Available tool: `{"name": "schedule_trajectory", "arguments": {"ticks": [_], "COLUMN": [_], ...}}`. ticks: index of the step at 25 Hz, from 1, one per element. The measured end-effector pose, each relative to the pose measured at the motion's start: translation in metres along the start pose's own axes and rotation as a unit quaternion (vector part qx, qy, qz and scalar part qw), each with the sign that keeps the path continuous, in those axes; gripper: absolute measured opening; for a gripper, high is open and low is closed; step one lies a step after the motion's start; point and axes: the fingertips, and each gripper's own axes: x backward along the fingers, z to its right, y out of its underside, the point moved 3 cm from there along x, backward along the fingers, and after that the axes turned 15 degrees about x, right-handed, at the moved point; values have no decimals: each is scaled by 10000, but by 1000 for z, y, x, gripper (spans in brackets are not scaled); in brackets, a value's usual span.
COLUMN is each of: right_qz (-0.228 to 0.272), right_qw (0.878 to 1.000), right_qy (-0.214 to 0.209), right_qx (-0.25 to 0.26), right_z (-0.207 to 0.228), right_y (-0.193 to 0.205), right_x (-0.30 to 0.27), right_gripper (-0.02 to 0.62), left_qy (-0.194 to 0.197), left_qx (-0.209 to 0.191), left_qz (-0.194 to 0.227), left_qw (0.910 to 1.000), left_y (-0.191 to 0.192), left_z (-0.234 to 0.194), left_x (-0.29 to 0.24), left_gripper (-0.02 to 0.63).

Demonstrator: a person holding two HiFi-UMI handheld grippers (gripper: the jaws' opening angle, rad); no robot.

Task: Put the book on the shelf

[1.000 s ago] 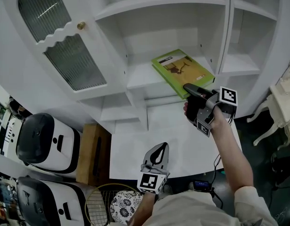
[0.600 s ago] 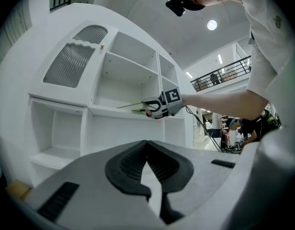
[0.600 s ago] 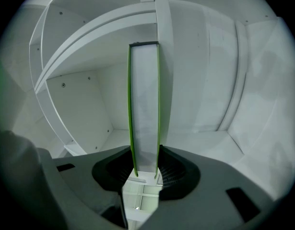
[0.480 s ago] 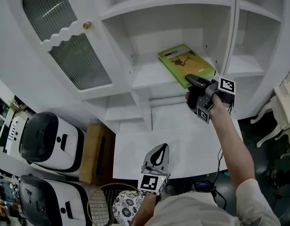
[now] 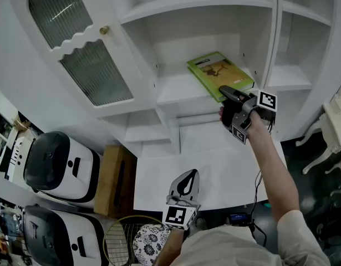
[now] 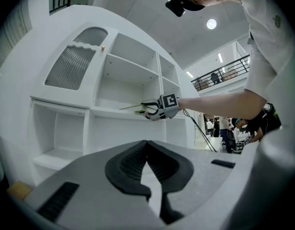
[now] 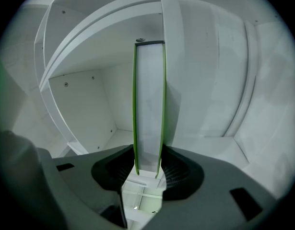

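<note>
Book: one, thin, flat and rectangular, with a glossy lime-green cover and a pale block of pages. It lies just beyond the right gripper, over the smooth white-painted shelf, with its near edge jutting past the board's front. Whether it rests fully on the board I cannot tell. The two dark ribbed fingers pinch that near edge, one pad on each cover. The right arm is stretched forward, forearm bare. The left gripper is held low and close to the body, over the near edge of the plain white desk, its two fingers pressed together on nothing. Left of the fingers stands one open cabinet door with a scalloped rail, two ribbed glass panes and one round brass knob.
</note>
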Motion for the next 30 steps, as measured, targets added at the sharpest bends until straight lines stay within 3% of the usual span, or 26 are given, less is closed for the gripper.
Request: {"name": "schedule_trajectory", "arguments": {"ticks": [7,20,25,30], "right_qz": [52,-207,-281,-317], "right_qw": [9995,9981,9970,9961], "right_qy": [5,-94,-311,-454], "right_qx": [323,577,652,690], "right_z": [-2,-11,-28,-35], "right_y": [5,28,48,65], "right_x": [7,48,73,97], "right_gripper": [256,255,251,193], "left_qy": [-7,136,247,408], "left_qx": [7,8,25,20], "left_qz": [-25,-6,-93,-130], "left_qw": [10000,9999,9996,9991], "left_y": [4,6,11,13], "left_z": [3,19,29,41], "left_x": [3,2,-2,-8], "left_gripper": [3,3,3,3]}}
